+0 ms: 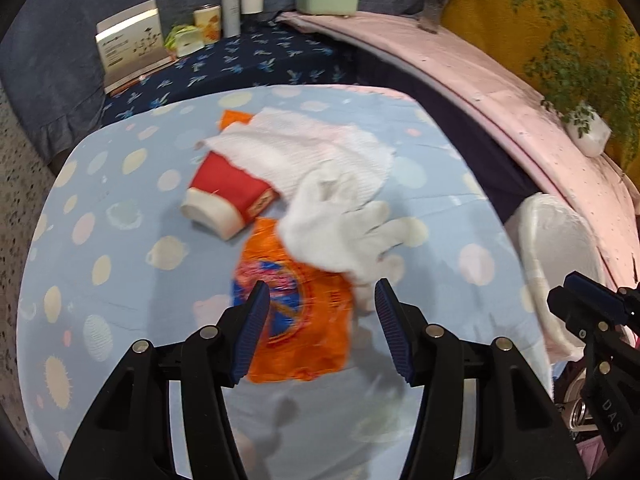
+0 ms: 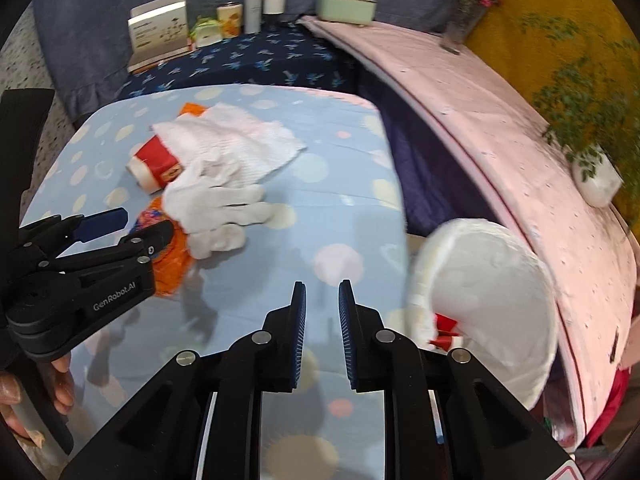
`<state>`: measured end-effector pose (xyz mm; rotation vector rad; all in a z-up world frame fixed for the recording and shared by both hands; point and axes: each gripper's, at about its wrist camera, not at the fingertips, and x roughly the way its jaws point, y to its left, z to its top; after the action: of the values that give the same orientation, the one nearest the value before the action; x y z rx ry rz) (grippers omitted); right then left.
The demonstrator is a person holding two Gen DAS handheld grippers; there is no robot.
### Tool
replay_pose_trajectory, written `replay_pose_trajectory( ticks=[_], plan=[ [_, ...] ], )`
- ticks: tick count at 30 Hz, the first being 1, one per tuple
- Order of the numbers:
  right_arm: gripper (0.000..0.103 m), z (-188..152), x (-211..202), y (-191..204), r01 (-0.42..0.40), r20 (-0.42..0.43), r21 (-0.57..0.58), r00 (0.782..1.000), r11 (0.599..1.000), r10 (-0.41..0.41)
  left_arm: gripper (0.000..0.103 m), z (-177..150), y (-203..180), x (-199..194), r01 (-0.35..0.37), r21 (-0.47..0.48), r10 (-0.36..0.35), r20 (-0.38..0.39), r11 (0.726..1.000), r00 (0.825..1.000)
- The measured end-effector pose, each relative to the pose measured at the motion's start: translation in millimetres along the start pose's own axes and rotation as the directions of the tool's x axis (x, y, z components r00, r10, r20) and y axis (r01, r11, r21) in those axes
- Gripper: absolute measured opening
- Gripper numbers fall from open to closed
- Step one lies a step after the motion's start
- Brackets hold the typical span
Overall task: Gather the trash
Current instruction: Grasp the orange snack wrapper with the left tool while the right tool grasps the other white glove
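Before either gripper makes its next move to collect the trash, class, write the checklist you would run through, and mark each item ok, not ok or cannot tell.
1. Left gripper open with nothing between its fingers: ok.
2. Left gripper lined up above the orange wrapper: ok.
3. Wrapper free to lift: not ok, the white glove lies over its top edge.
4. Right gripper empty: ok; its fingers stand only narrowly apart, over bare tablecloth.
5. White-lined bin open and beside the table: ok; something red already lies inside.
6. Red paper cup reachable: cannot tell, the white towel covers its mouth.
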<state>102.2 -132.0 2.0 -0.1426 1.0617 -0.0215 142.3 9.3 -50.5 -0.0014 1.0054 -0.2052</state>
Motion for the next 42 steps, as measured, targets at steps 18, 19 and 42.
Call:
replay_pose_trajectory(
  ticks=[18,19,42],
  plan=[
    [0.029,32,60,83,-0.126,-0.036,-0.107,0.992,0.986,0.123,0.080,-12,72,40,-0.040,-0.115,0.029,-0.102,0.993,0.994],
    [0.029,34,64,86,-0.127,-0.040,-0.110,0.992,0.986,0.123,0.080,-13,74,42,-0.032,-0.121,0.019,-0.108,0.992,0.994],
    [0.005,29,66,37,-0.087,-0.021,-0.059,0.996,0.994,0.086,0.030,-19,26,53,0.000,-0.004,-0.001,-0.101,1.000,0.995]
  ],
)
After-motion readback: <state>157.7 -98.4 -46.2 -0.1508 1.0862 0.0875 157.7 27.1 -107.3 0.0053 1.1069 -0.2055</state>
